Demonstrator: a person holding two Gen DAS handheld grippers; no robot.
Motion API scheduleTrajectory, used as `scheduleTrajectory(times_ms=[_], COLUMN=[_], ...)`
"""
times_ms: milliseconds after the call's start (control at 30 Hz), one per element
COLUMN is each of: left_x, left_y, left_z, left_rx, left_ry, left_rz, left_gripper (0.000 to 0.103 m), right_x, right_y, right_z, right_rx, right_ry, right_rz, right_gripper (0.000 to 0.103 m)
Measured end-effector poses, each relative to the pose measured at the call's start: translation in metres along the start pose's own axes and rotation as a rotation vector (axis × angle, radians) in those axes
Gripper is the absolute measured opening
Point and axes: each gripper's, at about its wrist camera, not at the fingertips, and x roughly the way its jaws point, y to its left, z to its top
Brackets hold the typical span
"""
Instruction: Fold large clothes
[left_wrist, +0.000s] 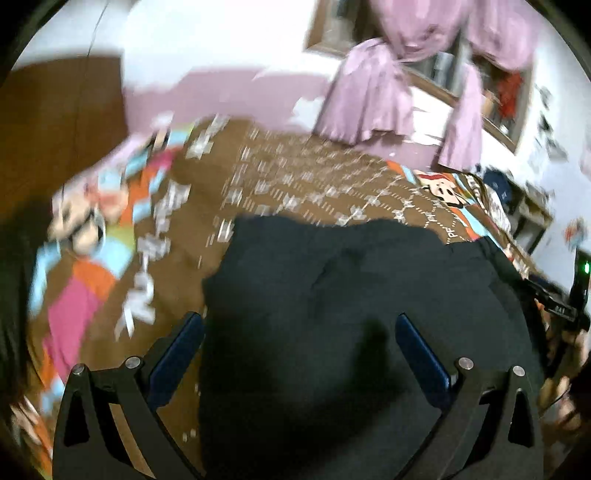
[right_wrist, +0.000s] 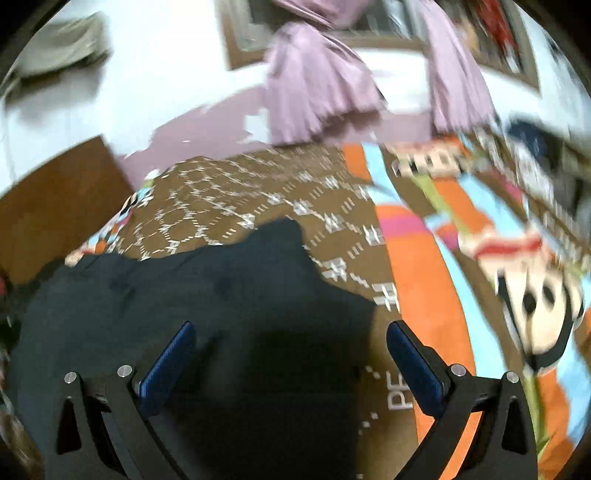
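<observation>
A large dark navy garment (left_wrist: 351, 295) lies spread flat on a brown patterned bedspread (left_wrist: 295, 177). My left gripper (left_wrist: 299, 325) hovers over its left part, jaws wide apart with nothing between the blue pads (left_wrist: 177, 354). In the right wrist view the same garment (right_wrist: 184, 295) fills the lower left, its right edge running down the middle. My right gripper (right_wrist: 290, 330) is open above that edge; its left pad is over cloth, its right pad (right_wrist: 413, 365) over the bedspread (right_wrist: 240, 192). The other gripper (left_wrist: 569, 299) shows at the far right of the left wrist view.
The bedspread carries bright cartoon patches in orange, blue and pink (right_wrist: 480, 258). Lilac curtains (left_wrist: 369, 92) hang before a window behind the bed. A brown wooden panel (left_wrist: 59, 140) stands at the left. Shelving with clutter (left_wrist: 524, 206) sits at the bed's right end.
</observation>
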Motion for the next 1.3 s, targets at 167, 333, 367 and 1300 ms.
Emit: scheduleTrajectory(times_ms=[167, 333, 367, 1300], left_x=[0.029, 0.047, 0.051, 0.058], left_y=[0.05, 0.07, 0.073, 0.088], left_z=[-0.008, -0.012, -0.014, -0.021], left_rx=[-0.274, -0.354, -0.373, -0.423], left_ry=[0.159, 0.242, 0.261, 0.328], left_rz=[-0.116, -0.209, -0.235, -0.333], left_gripper=[0.102, 0.102, 0.102, 0.1], right_x=[0.028, 0.044, 0.043, 0.03], right_y=[-0.031, -0.045, -0.048, -0.033], right_z=[-0.011, -0.025, -0.028, -0.037], right_rx=[0.152, 0.228, 0.242, 0.253], right_ry=[0.152, 0.244, 0.239, 0.292], right_rz=[0.103, 0.227, 0.241, 0.316], right_gripper=[0.103, 0.103, 0.103, 0.088])
